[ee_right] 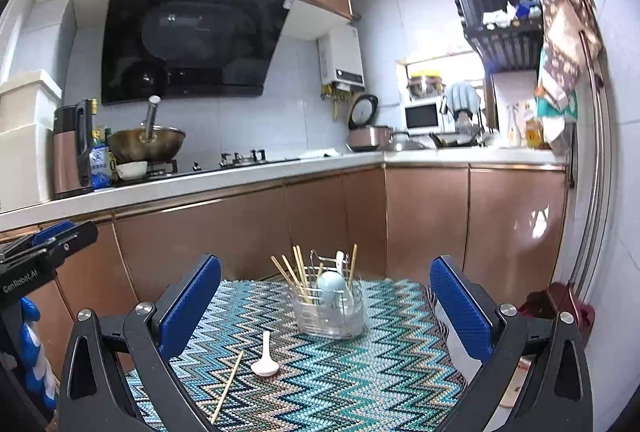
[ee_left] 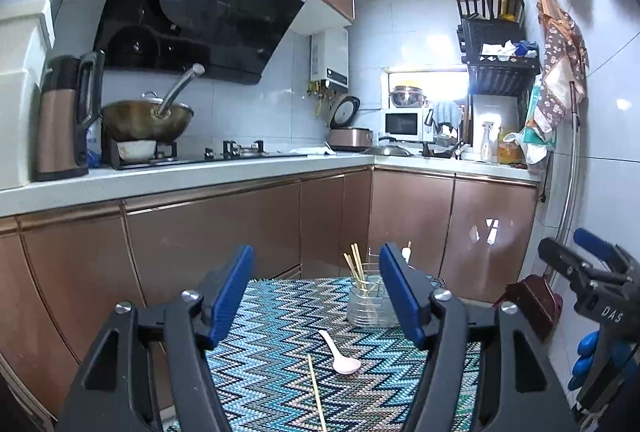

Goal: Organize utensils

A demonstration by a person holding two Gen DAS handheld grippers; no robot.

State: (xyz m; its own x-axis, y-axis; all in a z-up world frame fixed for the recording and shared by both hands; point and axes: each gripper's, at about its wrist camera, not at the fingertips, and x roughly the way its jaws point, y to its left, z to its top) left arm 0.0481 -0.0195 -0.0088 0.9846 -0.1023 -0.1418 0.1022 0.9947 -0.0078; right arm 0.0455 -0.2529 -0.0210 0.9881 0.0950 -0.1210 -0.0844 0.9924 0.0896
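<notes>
A clear utensil holder (ee_right: 331, 312) stands at the far middle of the zigzag mat (ee_right: 340, 384), holding several wooden chopsticks and pale spoons. It also shows in the left wrist view (ee_left: 370, 306). A pink-white spoon (ee_right: 265, 356) (ee_left: 340, 354) lies loose on the mat in front of it. One loose chopstick (ee_right: 228, 386) (ee_left: 317, 392) lies to the spoon's left. My left gripper (ee_left: 318, 292) is open and empty above the mat. My right gripper (ee_right: 326, 306) is open and empty, held above the near mat. The right gripper also shows at the left wrist view's right edge (ee_left: 576, 256).
Copper-coloured kitchen cabinets (ee_right: 248, 228) run behind the table. A worktop (ee_right: 224, 180) carries a wok, a kettle and a stove. A dark red object (ee_right: 560, 302) sits by the right wall. The left gripper shows at the left edge of the right wrist view (ee_right: 48, 240).
</notes>
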